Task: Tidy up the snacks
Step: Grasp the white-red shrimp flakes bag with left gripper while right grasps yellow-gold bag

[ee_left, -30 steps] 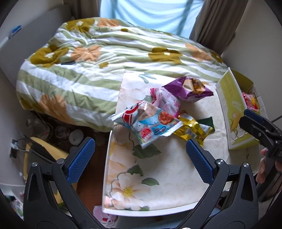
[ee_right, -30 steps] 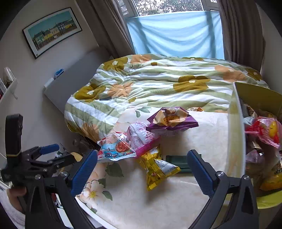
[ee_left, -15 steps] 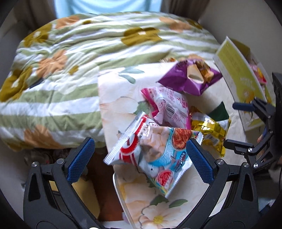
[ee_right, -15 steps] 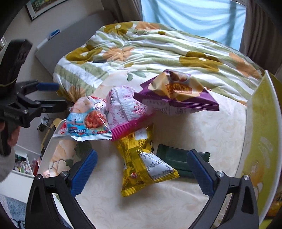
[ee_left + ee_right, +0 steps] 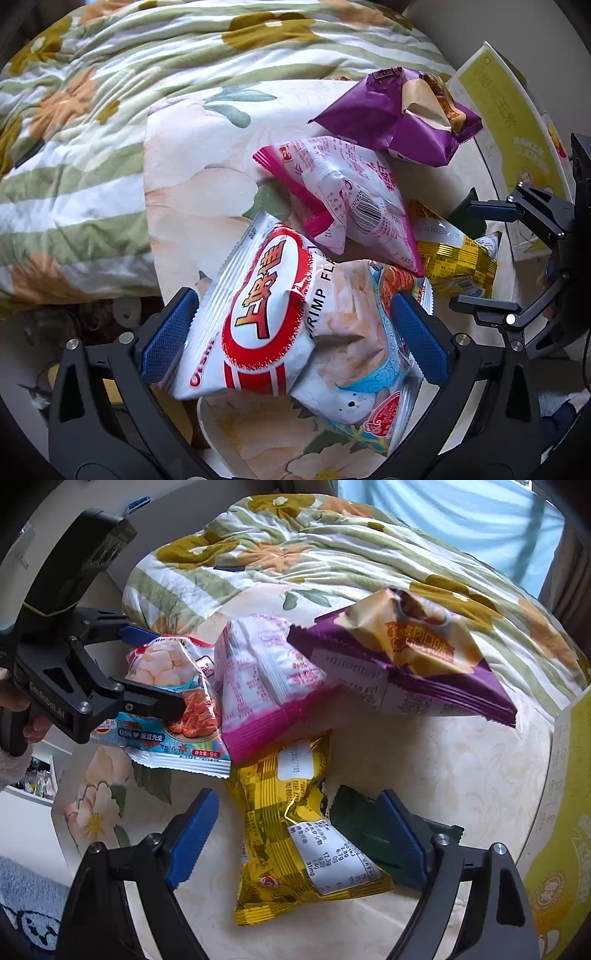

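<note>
1. The left claw (image 5: 295, 332) is spread wide around the shrimp bag (image 5: 295, 332), a blue pad on either side of it; from the right wrist view its fingers (image 5: 155, 701) lie along both faces of the bag (image 5: 173, 701). Whether the pads actually press on it, I cannot tell.
2. The shrimp bag lies at the near left corner of the worktop (image 5: 443, 757), overhanging the edge.
3. The pink bag (image 5: 351, 206) leans on the shrimp bag, its far end tucked under the purple bag (image 5: 402, 114).
4. The purple bag (image 5: 413, 664) sits farthest back, beside the quilt (image 5: 110, 110) on the bed.
5. The right claw (image 5: 295, 830) is held apart, straddling the yellow bag (image 5: 299, 830); neither pad touches it.
6. The yellow bag lies flat in the middle of the worktop, its top edge under the pink bag (image 5: 266, 686).
7. A dark green packet (image 5: 362, 827) lies flat just right of the yellow bag, partly under it, with the right pad of the right claw in front of it.
8. A yellow box (image 5: 565, 830) stands on the right edge of the worktop, its wall facing the snacks.
9. In the left wrist view the right claw (image 5: 480, 258) hangs over the yellow bag (image 5: 458, 262), jaws apart.
</note>
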The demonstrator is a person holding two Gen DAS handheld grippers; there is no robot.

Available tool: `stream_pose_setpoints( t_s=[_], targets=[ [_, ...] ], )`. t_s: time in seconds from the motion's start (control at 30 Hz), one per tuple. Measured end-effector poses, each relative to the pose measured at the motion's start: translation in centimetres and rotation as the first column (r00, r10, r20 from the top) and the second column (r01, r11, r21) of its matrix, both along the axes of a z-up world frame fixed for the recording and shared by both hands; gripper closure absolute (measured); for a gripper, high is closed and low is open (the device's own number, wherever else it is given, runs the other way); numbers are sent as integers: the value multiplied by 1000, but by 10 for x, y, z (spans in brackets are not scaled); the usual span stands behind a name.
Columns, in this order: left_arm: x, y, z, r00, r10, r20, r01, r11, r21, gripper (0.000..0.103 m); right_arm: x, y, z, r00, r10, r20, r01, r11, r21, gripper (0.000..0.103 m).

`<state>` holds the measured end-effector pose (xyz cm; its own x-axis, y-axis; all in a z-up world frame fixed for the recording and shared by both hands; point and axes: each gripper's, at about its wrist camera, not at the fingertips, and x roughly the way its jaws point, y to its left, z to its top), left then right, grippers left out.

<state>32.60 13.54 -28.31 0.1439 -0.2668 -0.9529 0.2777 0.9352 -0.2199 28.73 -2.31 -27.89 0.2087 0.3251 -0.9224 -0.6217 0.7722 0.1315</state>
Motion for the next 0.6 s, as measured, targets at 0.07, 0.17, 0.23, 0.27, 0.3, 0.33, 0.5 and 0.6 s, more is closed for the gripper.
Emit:
stream_pose_setpoints(
  t_s=[0.07, 0.17, 0.23, 0.27, 0.3, 0.33, 0.5, 0.6],
  targets=[
    [-2, -5, -6, 1000, -10, -14, 9, 1000, -4, 0, 0, 2, -2, 1000, 16, 3, -16, 1000, -6, 18],
    [-9, -11, -13, 999, -31, -11, 32, 999, 30, 1, -3, 7, -3, 999, 46, 20, -45, 999, -29, 19],
    [-15, -16, -16, 999, -51, -16, 52, 998, 40, 6, -5, 9, -5, 997, 66, 29, -65, 997, -45, 23],
    [-19, -18, -15, 998, -56, -14, 57, 998, 35, 12, -6, 10, -6, 997, 74, 29, -72, 996, -52, 26],
    [-22, -19, -14, 998, -58, -8, 58, 998, 30, 18, -5, 10, -8, 997, 76, 29, -74, 996, -54, 27],
    [-25, -20, -12, 998, -55, 3, 55, 998, 28, 21, -5, 11, -8, 997, 75, 29, -73, 996, -54, 28],
    [-36, -20, -5, 999, -30, 23, 29, 999, 25, 37, -6, 11, -14, 999, 48, 26, -47, 998, -42, 29],
    [-43, -19, -2, 999, -17, 35, 16, 1000, 23, 39, -8, 12, -16, 999, 34, 26, -33, 998, -48, 33]
  ],
)
